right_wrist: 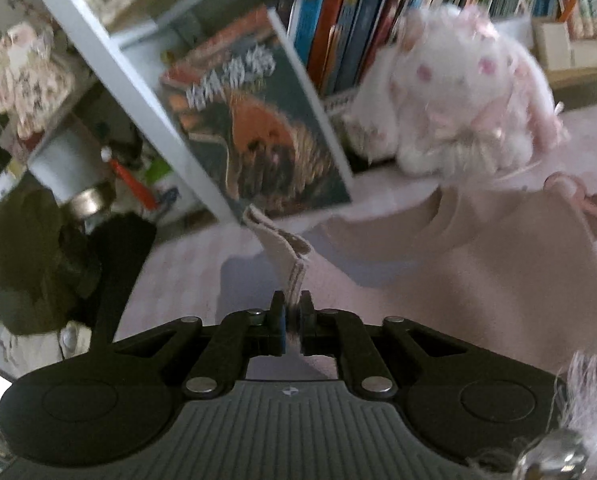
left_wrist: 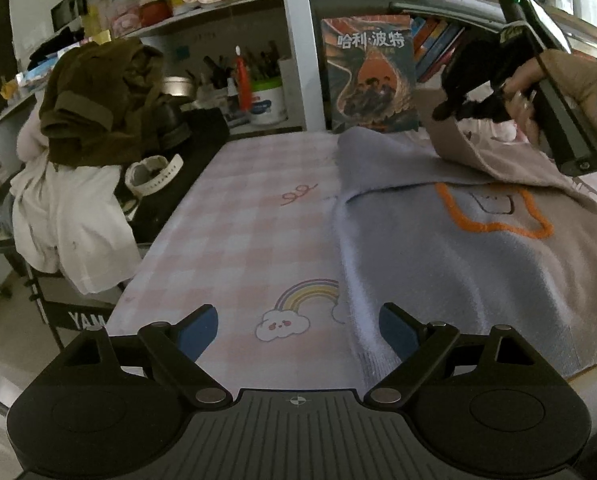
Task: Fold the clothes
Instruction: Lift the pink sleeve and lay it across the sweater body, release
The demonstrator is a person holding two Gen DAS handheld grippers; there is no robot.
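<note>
Two grippers: both in view.
Left gripper (left_wrist: 298,332): your fingers spread wide, nothing between them, hovering over the table (left_wrist: 234,216) beside the sweater's left edge.
Right gripper (right_wrist: 292,320): your fingers clamped on a beige edge of the sweater (right_wrist: 458,272), lifted off the table.
Sweater (left_wrist: 438,240): lies flat on the checked table cover, grey with an orange outline; right side cut off by frame.
Blur: right wrist view smeared; book (right_wrist: 258,120) and plush toy (right_wrist: 466,88) soft.
Hand (left_wrist: 538,80): partly hidden behind the gripper handle.
</note>
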